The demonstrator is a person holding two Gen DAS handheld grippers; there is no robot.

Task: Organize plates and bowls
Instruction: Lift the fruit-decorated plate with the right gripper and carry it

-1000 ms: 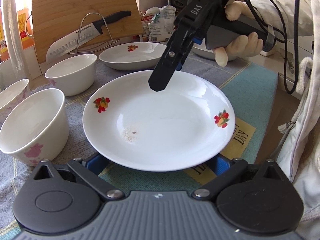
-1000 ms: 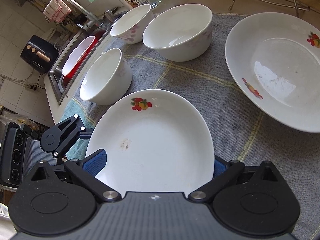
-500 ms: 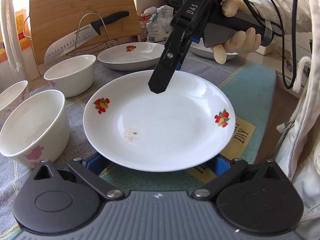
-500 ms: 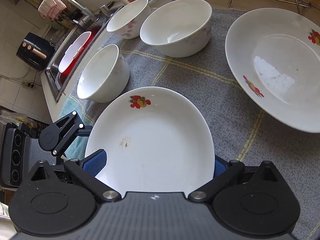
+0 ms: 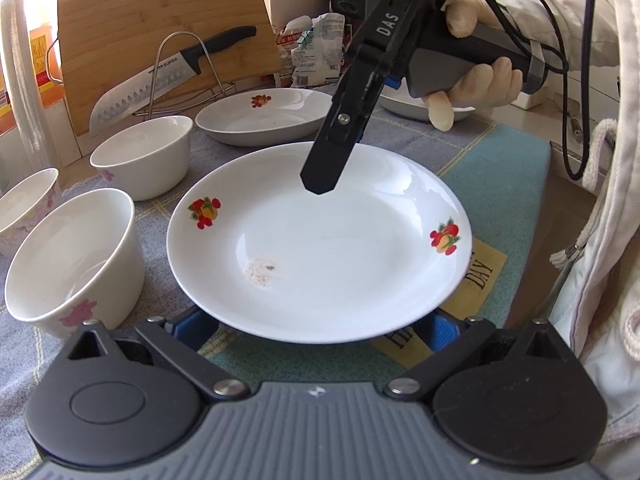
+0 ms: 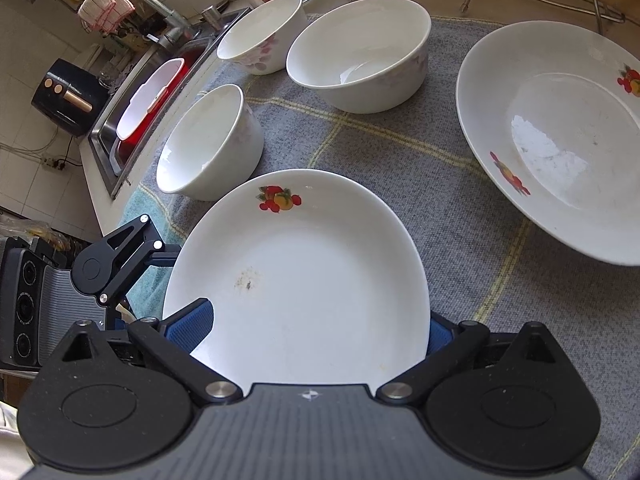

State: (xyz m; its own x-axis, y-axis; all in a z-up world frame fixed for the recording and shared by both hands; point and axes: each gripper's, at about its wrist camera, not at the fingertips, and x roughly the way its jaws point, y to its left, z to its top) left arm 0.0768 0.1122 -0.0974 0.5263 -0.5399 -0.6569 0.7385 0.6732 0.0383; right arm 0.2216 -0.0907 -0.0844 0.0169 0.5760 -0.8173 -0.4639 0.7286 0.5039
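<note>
1. Left gripper (image 5: 318,330): jaws spread wide either side of the fruit-print plate (image 5: 320,248), frame centre; grip cannot be told.
2. Right gripper (image 6: 318,330): likewise at the plate's far rim.
3. 3 bowls (image 5: 76,256), left of frame.

hidden: left gripper (image 5: 318,326) fingertips under plate (image 5: 320,240) | grip perhaps closed
</note>
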